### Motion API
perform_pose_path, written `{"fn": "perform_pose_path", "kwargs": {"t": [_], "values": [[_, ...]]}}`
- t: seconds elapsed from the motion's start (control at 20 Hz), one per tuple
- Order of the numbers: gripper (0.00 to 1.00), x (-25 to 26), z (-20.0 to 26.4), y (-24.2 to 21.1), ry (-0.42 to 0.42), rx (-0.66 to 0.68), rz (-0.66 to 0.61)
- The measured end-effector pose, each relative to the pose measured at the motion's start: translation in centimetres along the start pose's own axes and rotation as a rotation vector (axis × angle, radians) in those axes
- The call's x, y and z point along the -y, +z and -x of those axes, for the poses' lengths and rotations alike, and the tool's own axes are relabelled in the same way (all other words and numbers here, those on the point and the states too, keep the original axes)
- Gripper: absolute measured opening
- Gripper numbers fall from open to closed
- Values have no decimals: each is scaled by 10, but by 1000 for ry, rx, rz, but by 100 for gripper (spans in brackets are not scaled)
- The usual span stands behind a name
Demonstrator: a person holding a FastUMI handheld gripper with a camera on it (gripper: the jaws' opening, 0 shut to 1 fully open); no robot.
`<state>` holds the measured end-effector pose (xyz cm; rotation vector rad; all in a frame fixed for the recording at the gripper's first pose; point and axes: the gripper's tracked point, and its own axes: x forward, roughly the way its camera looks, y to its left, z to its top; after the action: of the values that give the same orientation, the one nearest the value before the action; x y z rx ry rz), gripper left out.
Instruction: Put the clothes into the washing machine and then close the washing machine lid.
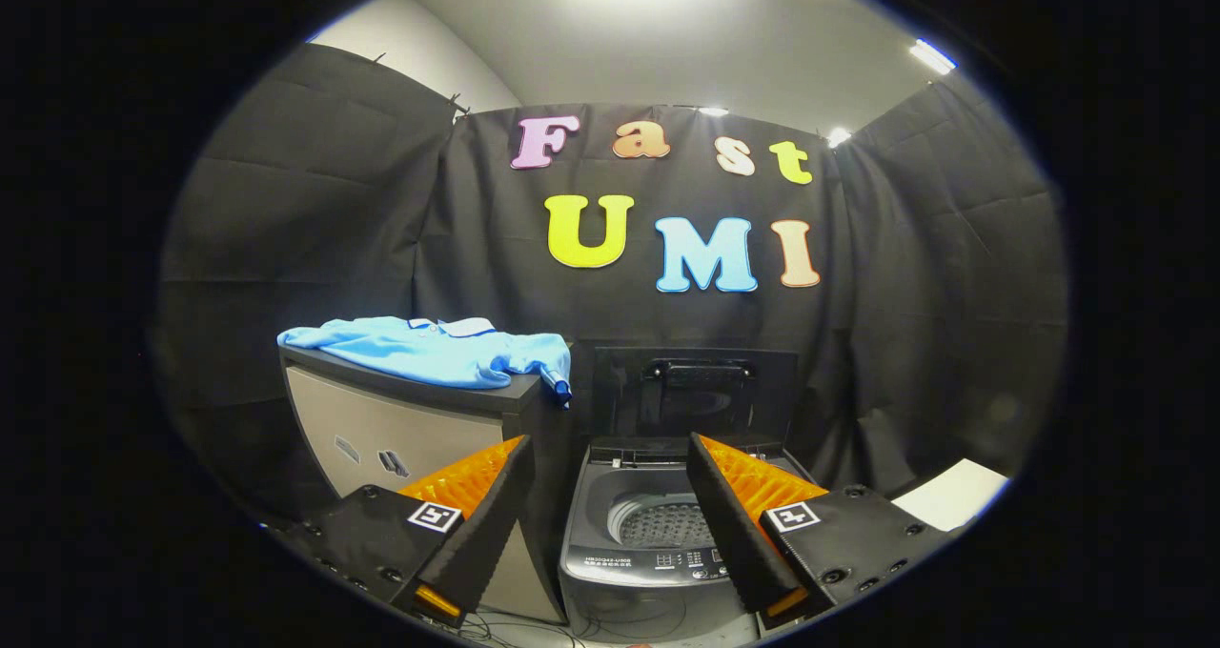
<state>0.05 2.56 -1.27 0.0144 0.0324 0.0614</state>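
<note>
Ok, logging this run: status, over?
Gripper open, empty. Blue shirt on cabinet. Washer lid up. Nothing in the way.

Shirt waiting, washer open

We see a light-blue polo shirt (448,350) lying crumpled on the counter (419,395), one sleeve hanging over its edge; just beside it the grey washing machine (658,524) stands with lid (694,393) raised upright, drum exposed.

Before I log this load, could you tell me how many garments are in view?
1: a blue shirt lies on the cabinet beside the washing machine, beyond the open gripper. Others may lie unseen in the drum.
</note>
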Motion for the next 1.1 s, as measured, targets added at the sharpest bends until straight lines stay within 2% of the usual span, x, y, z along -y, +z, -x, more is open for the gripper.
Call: {"fn": "perform_pose_path", "kwargs": {"t": [0.4, 0.65, 1.1], "values": [[100, 2, -2, 5, -30, 15, 11], [100, -3, -10, 29, -37, 35, 43], [100, -60, -41, 83, 102, 34, -29]]}}
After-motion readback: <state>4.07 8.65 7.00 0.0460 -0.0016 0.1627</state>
